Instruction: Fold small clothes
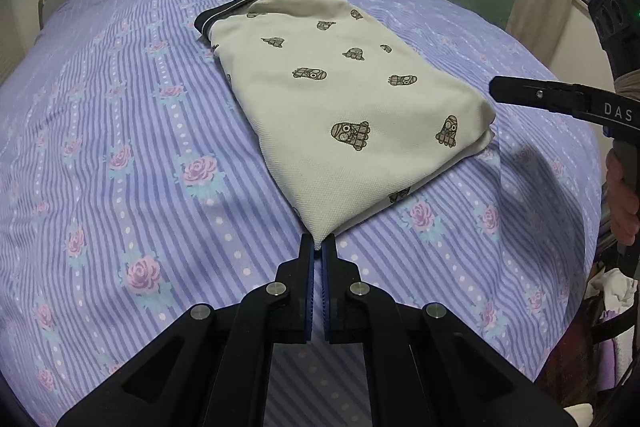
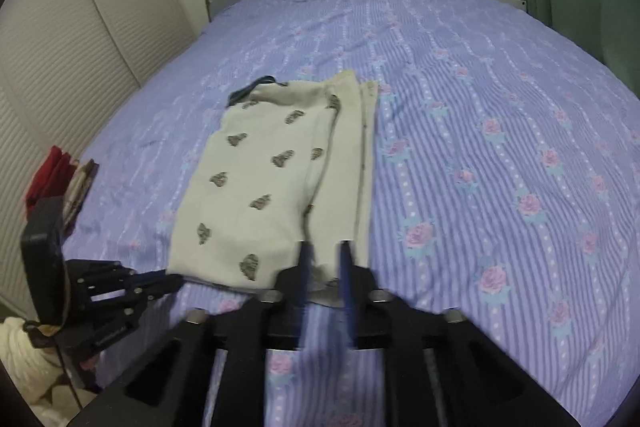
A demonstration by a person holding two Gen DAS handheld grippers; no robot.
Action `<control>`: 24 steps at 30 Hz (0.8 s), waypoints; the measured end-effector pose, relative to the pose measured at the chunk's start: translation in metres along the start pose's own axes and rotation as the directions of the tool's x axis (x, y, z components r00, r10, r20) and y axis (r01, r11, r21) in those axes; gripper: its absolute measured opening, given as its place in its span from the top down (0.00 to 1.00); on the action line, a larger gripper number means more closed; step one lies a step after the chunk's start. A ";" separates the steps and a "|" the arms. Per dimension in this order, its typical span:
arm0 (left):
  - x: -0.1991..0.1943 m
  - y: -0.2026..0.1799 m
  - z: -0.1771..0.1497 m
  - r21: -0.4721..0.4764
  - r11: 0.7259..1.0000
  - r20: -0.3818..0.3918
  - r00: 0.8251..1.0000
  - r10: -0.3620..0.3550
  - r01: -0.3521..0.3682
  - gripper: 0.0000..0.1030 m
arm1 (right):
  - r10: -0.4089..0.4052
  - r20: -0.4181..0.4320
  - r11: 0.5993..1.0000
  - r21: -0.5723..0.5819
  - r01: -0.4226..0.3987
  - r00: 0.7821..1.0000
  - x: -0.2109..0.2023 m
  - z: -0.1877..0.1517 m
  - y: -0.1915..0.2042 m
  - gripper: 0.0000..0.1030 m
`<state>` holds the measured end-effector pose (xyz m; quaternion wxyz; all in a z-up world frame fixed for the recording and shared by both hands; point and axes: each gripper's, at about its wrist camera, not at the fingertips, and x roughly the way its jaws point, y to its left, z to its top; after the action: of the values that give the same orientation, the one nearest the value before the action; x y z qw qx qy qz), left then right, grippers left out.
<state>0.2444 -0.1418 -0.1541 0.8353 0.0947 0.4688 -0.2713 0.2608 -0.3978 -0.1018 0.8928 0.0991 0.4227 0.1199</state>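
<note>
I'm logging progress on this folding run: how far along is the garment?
Done: the beige printed garment with a dark collar already lies folded into a narrow layered rectangle on the purple floral bedsheet. In hand: the left gripper pinches its near corner; the right gripper is open at the near edge. Left: probably a final fold.

Black left claw (image 1: 319,247) with blue ribbed pads, silver pivot screws, right claw (image 2: 326,259) lettered "DAS"

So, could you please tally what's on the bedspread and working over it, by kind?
Folded garments: 1, the cream printed garment on the purple bedspread.
Grippers: 2, the left gripper pinching the garment's near corner, the right gripper open at its edge.
Total: 3.
</note>
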 end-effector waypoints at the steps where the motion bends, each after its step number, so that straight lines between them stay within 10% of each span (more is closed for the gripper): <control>1: -0.001 0.000 0.000 -0.001 1.000 0.000 1.000 0.000 0.000 0.95 | 0.009 -0.001 1.000 -0.006 -0.009 1.000 0.001 0.001 0.002 0.71; 10: 0.000 0.001 0.001 0.011 1.000 0.001 1.000 0.002 -0.002 0.95 | 0.102 -0.139 0.995 0.015 -0.101 0.985 0.048 0.011 0.002 0.72; 12: 0.001 0.000 0.001 0.017 1.000 0.000 1.000 0.005 -0.005 0.95 | 0.143 -0.161 0.990 0.018 -0.142 0.976 0.054 0.009 0.002 0.89; 24: 0.009 0.004 0.004 0.017 1.000 -0.027 1.000 0.012 -0.012 0.95 | -0.043 -0.138 0.997 -0.067 0.034 0.990 0.031 -0.003 0.007 0.96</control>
<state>0.2529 -0.1434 -0.1599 0.8295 0.1081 0.4773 -0.2690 0.2765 -0.3820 -0.1246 0.8661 0.0534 0.4817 0.1227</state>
